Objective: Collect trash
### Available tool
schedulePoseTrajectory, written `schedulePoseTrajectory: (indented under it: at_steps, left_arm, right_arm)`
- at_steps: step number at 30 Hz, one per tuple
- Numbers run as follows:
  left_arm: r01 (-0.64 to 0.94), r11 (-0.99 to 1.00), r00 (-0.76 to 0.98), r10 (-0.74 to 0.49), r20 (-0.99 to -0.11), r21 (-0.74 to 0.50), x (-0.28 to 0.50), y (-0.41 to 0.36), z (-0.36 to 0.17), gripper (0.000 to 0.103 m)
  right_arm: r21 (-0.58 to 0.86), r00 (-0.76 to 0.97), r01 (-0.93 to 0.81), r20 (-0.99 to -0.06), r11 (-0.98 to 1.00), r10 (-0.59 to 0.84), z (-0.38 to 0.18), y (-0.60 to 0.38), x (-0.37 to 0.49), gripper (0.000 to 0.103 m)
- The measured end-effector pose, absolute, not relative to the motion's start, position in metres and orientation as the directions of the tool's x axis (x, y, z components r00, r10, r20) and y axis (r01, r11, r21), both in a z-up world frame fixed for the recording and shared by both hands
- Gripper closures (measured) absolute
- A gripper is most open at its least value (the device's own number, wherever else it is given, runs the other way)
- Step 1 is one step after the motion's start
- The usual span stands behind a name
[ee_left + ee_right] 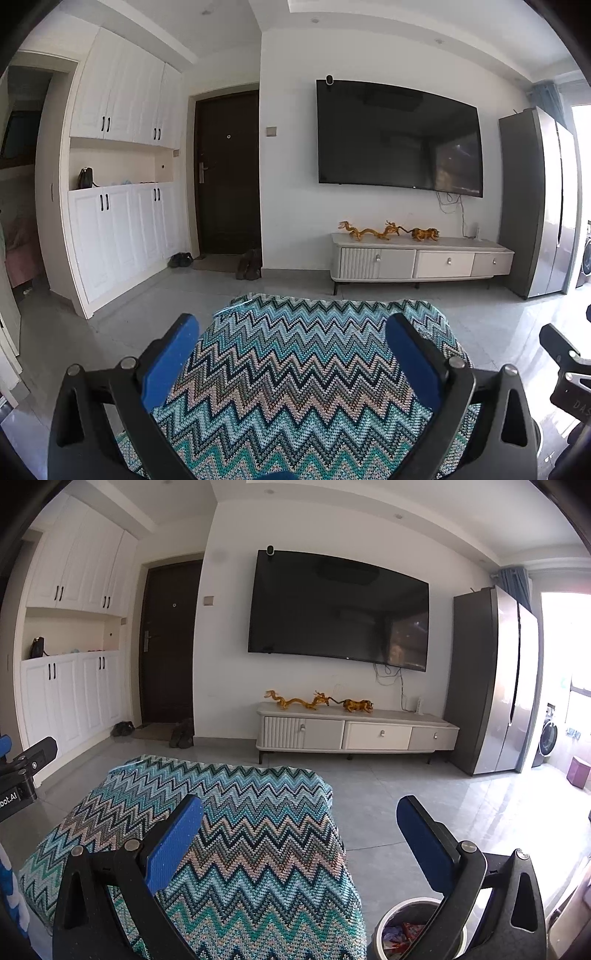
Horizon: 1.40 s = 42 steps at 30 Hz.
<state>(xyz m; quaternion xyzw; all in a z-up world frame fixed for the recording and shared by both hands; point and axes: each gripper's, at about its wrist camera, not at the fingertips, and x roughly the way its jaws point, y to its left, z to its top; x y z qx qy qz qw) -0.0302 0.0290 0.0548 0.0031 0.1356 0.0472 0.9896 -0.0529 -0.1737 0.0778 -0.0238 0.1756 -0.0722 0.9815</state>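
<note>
My left gripper (291,325) is open, its blue pads (170,362) spread wide with nothing between them. It hovers over a table covered by a teal zigzag cloth (295,387). My right gripper (299,805) is open too and holds nothing; it hangs over the right edge of the same cloth (221,812). Below that gripper, on the floor beside the table, stands a round white trash bin (388,919) with colourful wrappers (402,934) inside, partly hidden by the right finger. Each view catches the other gripper's black frame at its edge (565,365) (26,764).
Grey tiled floor (388,794) lies beyond the table. A low white TV cabinet (354,734) stands under a wall TV, a tall grey fridge (491,679) to its right, and a purple box (578,771) further right. White cupboards (122,236) and shoes (249,264) flank a dark door.
</note>
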Motion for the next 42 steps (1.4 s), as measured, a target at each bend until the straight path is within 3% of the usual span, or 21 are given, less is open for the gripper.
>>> schedulePoseTrajectory:
  at_steps: [42]
  left_arm:
    - [-0.081,0.997,0.953,0.081,-0.291,0.015,-0.026,0.032,0.046,0.001]
  right_arm:
    - [-0.063,0.919,0.222,-0.319,0.973,-0.231,0.077,-0.197,-0.059,0.000]
